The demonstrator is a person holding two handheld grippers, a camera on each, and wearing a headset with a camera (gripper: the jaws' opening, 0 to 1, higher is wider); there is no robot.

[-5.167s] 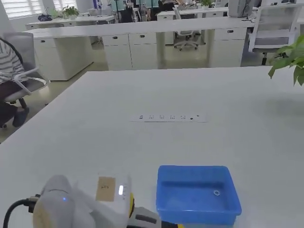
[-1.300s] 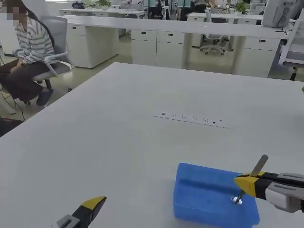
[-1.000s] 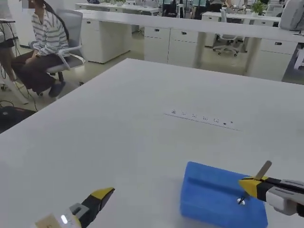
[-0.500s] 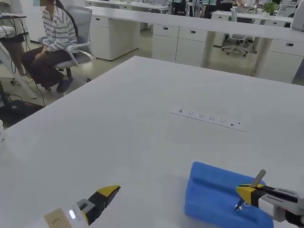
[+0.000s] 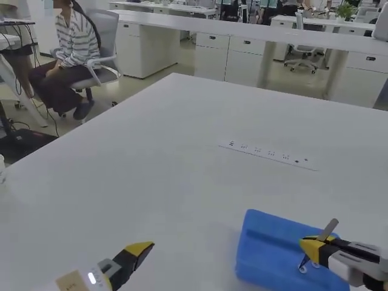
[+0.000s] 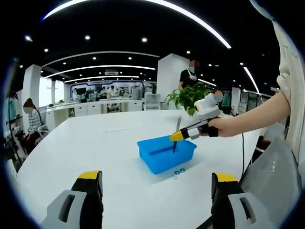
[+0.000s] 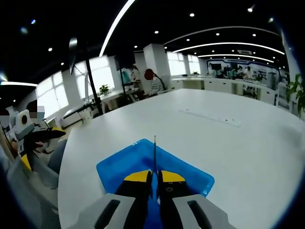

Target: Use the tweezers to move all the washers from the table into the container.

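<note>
A blue container (image 5: 273,251) sits on the white table (image 5: 170,176) at the lower right. My right gripper (image 5: 306,244) hovers over its right part, shut on thin metal tweezers (image 5: 315,245) that slant down into it. From the right gripper view, the tweezers (image 7: 154,150) stick out between the closed yellow tips of my right gripper (image 7: 154,175), above the container (image 7: 119,167). My left gripper (image 6: 157,191) is wide open and holds nothing. It faces the container (image 6: 162,155), with a few washers (image 6: 177,171) on the table just in front of it. My left gripper (image 5: 130,262) is low at the left.
A flush power strip (image 5: 267,154) lies in the table beyond the container. A person sits on a chair (image 5: 100,42) off the table's far left corner. A potted plant (image 6: 186,98) stands behind the container, and white desks (image 5: 242,36) line the back.
The head camera swung left, so the seated person came into view. My right gripper stayed over the container with the tweezers, their tips still inside. My left gripper shifted slightly right.
</note>
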